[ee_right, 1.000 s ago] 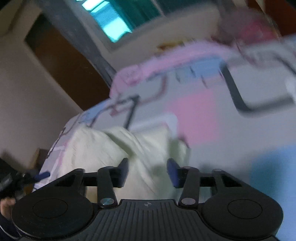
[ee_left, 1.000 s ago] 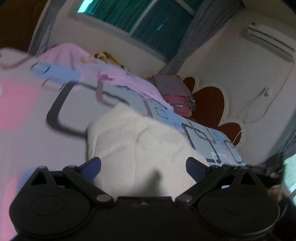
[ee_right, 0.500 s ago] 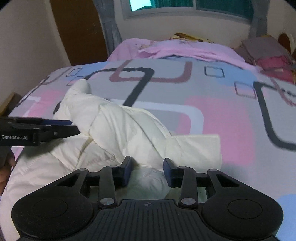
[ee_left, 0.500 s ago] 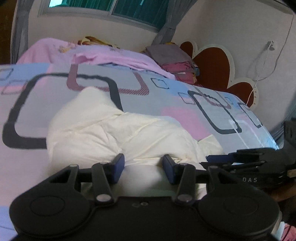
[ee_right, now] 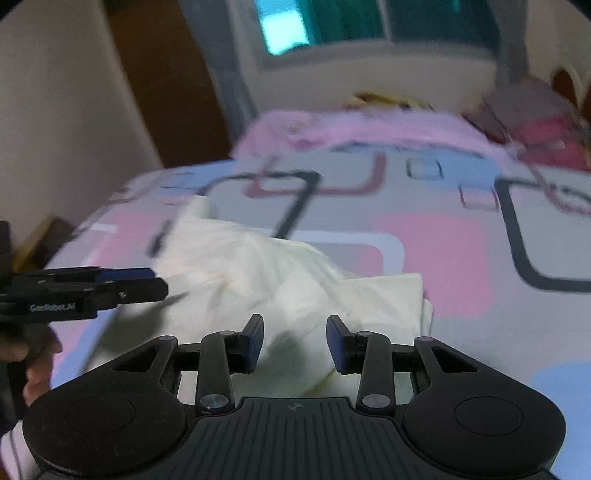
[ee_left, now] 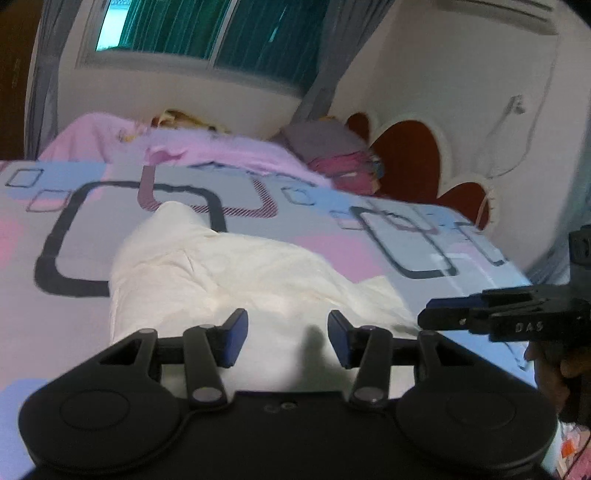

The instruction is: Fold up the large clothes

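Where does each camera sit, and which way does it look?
Left wrist: on the left claw, looking along its open fingers over the cream garment toward the window; the right claw shows at the right edge.
Right wrist: on the right claw, open, facing the same garment and bed; the left claw and a hand show at left.
Shared: garment, bed, window, folded pile.
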### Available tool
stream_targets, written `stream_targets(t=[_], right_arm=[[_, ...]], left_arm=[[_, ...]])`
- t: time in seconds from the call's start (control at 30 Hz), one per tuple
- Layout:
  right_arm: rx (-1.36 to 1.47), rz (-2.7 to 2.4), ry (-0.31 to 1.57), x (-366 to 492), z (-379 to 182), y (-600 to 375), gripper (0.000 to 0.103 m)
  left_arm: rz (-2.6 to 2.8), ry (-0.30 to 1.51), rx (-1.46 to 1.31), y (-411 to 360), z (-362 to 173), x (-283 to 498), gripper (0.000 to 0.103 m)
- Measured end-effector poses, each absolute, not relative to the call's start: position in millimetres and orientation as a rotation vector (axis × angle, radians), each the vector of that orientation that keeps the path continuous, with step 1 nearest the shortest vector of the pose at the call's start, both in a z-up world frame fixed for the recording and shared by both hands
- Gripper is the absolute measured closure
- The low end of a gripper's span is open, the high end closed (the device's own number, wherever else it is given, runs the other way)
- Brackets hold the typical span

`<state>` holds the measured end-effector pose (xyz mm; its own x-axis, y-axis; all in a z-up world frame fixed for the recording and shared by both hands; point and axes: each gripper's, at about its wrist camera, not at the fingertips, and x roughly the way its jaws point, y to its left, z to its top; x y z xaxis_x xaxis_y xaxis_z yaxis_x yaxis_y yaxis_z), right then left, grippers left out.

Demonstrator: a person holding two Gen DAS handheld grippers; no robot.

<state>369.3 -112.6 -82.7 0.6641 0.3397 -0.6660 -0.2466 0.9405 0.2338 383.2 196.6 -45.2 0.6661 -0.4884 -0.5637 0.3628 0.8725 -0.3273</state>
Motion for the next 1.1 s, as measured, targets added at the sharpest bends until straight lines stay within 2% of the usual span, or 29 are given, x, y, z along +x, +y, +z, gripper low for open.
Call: stream_targets(t=[0.13,0.3,0.47,0.7,0.93,1.1], right_arm=[[0.095,0.398,0.789,328.4,-82.8,-100.1,0.066],[0.035,0.381,0.839,306.9,-111.9,-82.4,0.066],[0.070,0.342,0.887,307.7,-146.3,-85.1,0.066],[0.111,0.330,0.880,312.4,-167.1,-90.5,0.066],[0.109,0.331,0.892,311.6,-160.5,-94.5,0.066],[0.116,0.293,0.840,288.2,-129.4,-103.8,0.065]], left_arm=[[-0.503,0.686,-0.177,198.6,-41.9,332.4,0.056],[-0.465,0.719,-0.083,180.2,-57.2,296.7,0.057],[-0.414,0.739,-0.083,173.5,-77.3,296.2,0.057],[-0.370,0.730,-0.037,164.8,-91.0,300.2,0.056],[-0.320,0.753,-0.006,154.6,-84.3,294.9,0.057],[-0.260,0.759,0.027,144.7,-67.4,283.6,0.056]])
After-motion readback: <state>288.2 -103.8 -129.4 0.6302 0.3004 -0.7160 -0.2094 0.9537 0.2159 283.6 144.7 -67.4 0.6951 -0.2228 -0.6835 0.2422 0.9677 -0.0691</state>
